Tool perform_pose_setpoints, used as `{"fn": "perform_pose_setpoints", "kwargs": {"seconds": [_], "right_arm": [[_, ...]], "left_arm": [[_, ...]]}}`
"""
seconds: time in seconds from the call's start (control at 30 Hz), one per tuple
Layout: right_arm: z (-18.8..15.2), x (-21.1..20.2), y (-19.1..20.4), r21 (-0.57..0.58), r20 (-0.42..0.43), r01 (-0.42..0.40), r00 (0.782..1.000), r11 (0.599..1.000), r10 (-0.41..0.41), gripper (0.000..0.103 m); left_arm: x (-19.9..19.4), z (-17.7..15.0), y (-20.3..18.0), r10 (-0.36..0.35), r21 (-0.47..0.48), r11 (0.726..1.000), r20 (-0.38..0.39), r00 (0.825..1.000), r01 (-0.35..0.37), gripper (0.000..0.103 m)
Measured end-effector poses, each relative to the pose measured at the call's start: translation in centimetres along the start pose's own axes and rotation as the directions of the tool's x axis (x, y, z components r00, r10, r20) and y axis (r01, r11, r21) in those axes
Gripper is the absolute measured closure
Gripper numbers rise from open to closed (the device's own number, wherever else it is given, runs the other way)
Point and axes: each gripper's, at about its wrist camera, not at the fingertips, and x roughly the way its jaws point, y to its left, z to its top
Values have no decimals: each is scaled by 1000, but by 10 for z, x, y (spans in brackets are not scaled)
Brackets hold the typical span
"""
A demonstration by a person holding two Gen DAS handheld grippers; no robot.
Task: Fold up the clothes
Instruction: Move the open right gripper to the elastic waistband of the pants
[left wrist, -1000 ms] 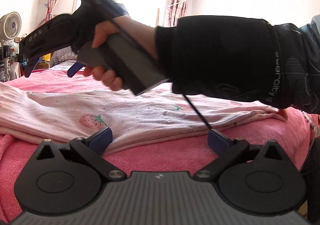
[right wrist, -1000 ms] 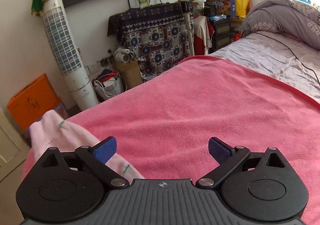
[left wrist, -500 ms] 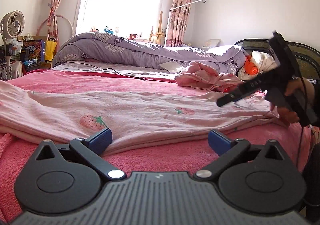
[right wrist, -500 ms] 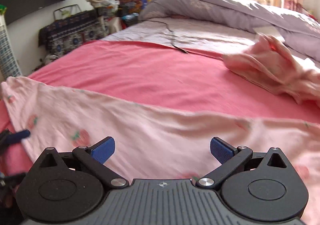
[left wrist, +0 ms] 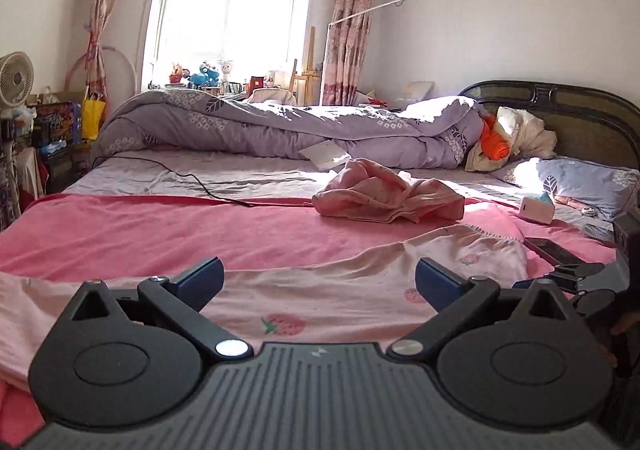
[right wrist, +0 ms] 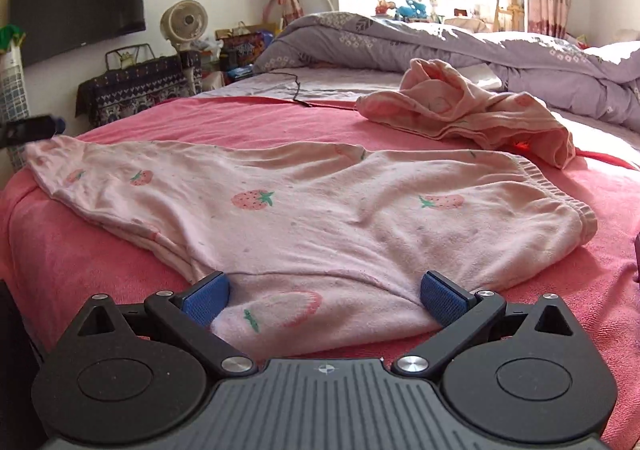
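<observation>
Two tools are showing, both with jaws spread wide and nothing pinched between them. Far left in the right wrist view, a fan (right wrist: 184, 22) is standing by the wall beside a patterned cloth-covered stand (right wrist: 138, 87). The strawberry-print pink garment (right wrist: 304, 209) is lying spread flat across the pink blanket (right wrist: 248, 121) on the bed, one narrow end reaching toward the left edge, the elastic waistband at the right. Its near folded edge is sitting between the blue pads of the right tool (right wrist: 322, 296); whether the pads are touching cloth cannot be told. The left tool (left wrist: 318, 282) is hovering low over the same garment's near edge, a strawberry print just ahead of its fingers (left wrist: 200, 278). Further back and to the right, a second pink garment (right wrist: 464, 109) is lying crumpled where the blanket meets the grey sheet. Behind it a lilac duvet (left wrist: 280, 125) is lying bunched along the far side, with a black cable (left wrist: 192, 179) trailing over the sheet. At far right in the left wrist view, a white box (left wrist: 536, 209) is sitting near a pillow (left wrist: 580, 179), and a dark phone (left wrist: 552, 250) is lying on the blanket.
</observation>
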Motion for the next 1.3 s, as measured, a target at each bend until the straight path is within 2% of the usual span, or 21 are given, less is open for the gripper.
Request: {"fn": "perform_pose_setpoints", "kwargs": {"seconds": [0.13,0.2,0.27,0.37,0.43,0.5,0.57,0.6,0.67,0.77,0.87,1.0,1.07,1.13,1.3], "right_arm": [[-9,-18,-4,25,62,-19,998,1000,18,0],[-13,-31,-16,100,110,-35,994,994,24,0],[-13,-39,-37,207,141,-9,990,978,-21,0],[-7,-41,-78,393,136,53,984,918,-115,0],[-2,-36,-108,512,133,48,982,858,-135,0],[5,-28,-131,583,131,50,979,811,-154,0],[12,-16,-145,606,107,75,979,792,-175,0],[16,-9,-150,611,90,85,980,787,-176,0],[21,6,-157,625,53,100,984,774,-170,0],[29,23,-160,611,0,164,978,775,-207,0],[35,34,-159,598,-38,196,976,777,-217,0],[39,38,-157,608,-44,165,984,776,-174,0],[38,39,-158,614,-50,171,983,771,-178,0],[38,43,-159,627,-60,180,981,758,-183,0],[38,48,-161,635,-63,205,975,745,-214,3]], "left_arm": [[44,3,-36,-9,35,999,-74,997,12,1],[70,-2,-51,0,31,1000,-122,992,4,0],[95,-7,-66,19,32,999,-168,986,-13,1],[116,-9,-84,-5,37,999,-190,982,12,1],[125,-15,-95,-19,57,998,-222,975,32,1],[135,-25,-104,-27,86,995,-265,964,52,1],[140,-38,-111,-16,116,992,-274,962,50,0],[137,-40,-110,-20,112,992,-254,967,50,0],[136,-38,-106,-40,85,994,-271,962,65,0],[137,-38,-103,-54,68,995,-273,960,75,0],[133,-36,-104,-44,70,995,-274,961,65,0],[116,-17,-95,-77,-23,997,-240,968,74,1],[118,-16,-93,-87,-14,996,-250,964,87,0],[132,-29,-97,-48,41,997,-319,947,64,0],[128,-40,-97,-53,57,996,-266,962,71,0]]}}
